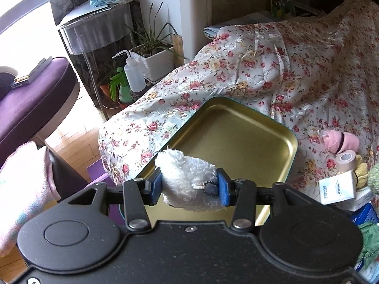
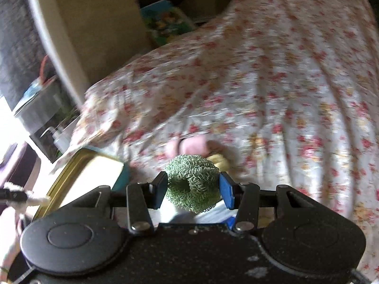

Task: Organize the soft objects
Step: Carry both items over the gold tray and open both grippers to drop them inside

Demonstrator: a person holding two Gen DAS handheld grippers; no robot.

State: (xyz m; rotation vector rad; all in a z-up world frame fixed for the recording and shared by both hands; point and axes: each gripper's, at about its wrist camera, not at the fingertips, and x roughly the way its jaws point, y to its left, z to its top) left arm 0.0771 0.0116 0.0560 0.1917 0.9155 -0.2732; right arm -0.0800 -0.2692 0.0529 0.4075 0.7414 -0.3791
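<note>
Left gripper jaws clenched on white fluffy toy; right gripper jaws on green scrunchie.

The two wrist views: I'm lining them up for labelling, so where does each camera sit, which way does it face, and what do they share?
Left wrist: on the left gripper, angled down over the gold tin tray; its fingers clamp a white fluffy toy.
Right wrist: on the right gripper, angled down at the floral cover, blurred; its fingers clamp a green curly scrunchie.
Shared: tray, cover, white toy.
</note>
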